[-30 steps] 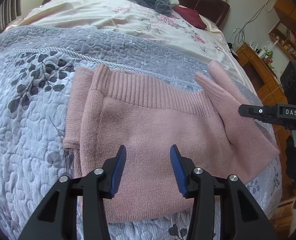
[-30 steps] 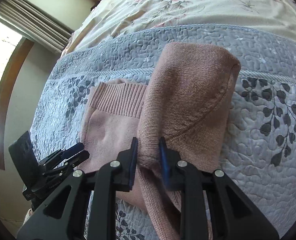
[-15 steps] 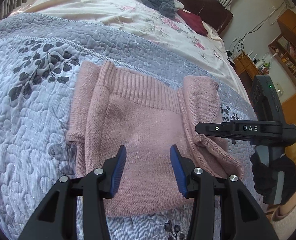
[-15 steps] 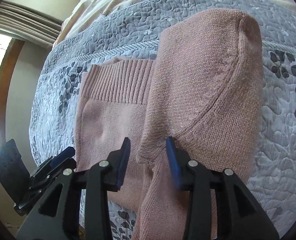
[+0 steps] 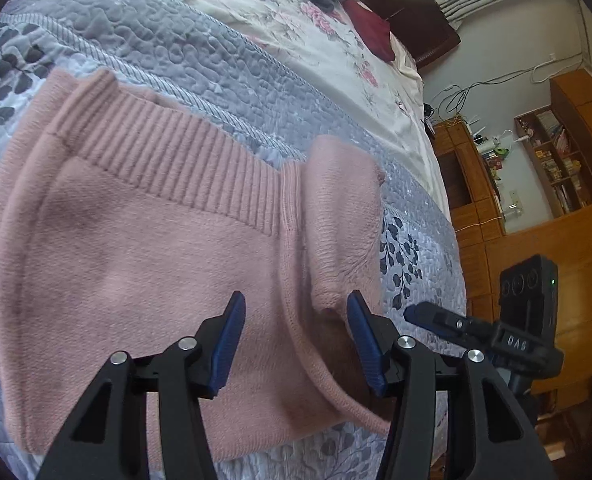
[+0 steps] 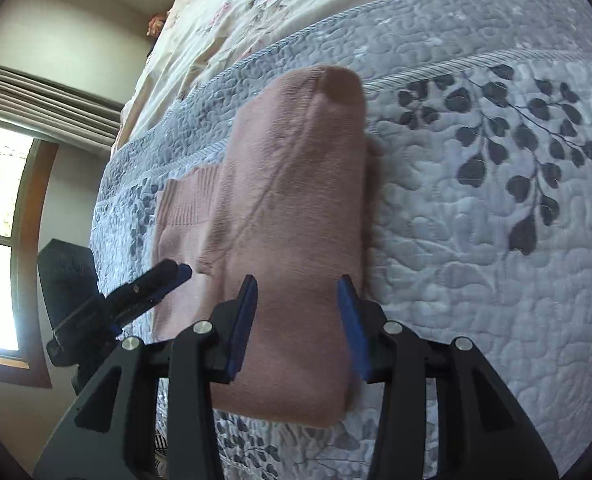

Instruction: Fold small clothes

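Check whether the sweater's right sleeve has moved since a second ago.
Yes. The sleeve has folded inward over the sweater body, away from the bedside cabinet. The right gripper has released it.

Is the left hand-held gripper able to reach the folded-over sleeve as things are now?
Probably yes: the left hand-held gripper is open, the pink sweater's folded sleeve lies just ahead, nothing between.
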A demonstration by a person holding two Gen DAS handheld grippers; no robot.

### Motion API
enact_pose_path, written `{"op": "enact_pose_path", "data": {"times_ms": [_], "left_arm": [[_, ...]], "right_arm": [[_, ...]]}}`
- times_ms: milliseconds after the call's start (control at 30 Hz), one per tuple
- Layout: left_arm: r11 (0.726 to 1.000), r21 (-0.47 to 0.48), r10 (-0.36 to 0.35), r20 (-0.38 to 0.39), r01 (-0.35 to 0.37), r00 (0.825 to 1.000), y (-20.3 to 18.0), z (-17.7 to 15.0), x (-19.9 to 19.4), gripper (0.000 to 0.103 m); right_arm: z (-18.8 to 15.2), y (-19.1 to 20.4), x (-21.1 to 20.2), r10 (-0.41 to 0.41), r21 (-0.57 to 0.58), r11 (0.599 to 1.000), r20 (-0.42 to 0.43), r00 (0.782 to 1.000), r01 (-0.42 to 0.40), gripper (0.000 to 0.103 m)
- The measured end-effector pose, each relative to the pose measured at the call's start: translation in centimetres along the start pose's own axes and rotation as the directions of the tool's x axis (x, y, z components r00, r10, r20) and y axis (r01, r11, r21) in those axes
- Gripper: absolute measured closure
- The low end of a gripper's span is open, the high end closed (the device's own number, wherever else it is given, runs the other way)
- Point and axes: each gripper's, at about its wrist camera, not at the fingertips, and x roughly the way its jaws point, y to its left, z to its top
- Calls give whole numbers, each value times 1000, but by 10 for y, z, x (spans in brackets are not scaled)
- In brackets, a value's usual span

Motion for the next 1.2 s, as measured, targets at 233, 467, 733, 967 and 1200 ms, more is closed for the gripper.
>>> {"op": "enact_pose_path", "data": {"times_ms": [233,467,733,967,1200], "left_arm": [[997,-78,-3,-42,-1,999,4,9,45,50],[996,-92,-20,-42,16,999,-5,13,60,53],[990,-120,-66,45,71,997,-13,8,43,86],[991,-79,-93,155,106,983,-6,11,-26,87],[994,-105,-17,233,42,972,44,25,-97,87]], "right_arm": [[-30,-59,9,-4,60,998,-31,1000,6,61],[-43,-74,28,-4,66,998,-45,999,7,61],[-49,-67,31,-21,46,999,-37,999,23,61],[-61,-67,23,-43,34,998,-37,998,45,61],[-72,-41,31,-55,-8,998,-51,997,55,60]]}}
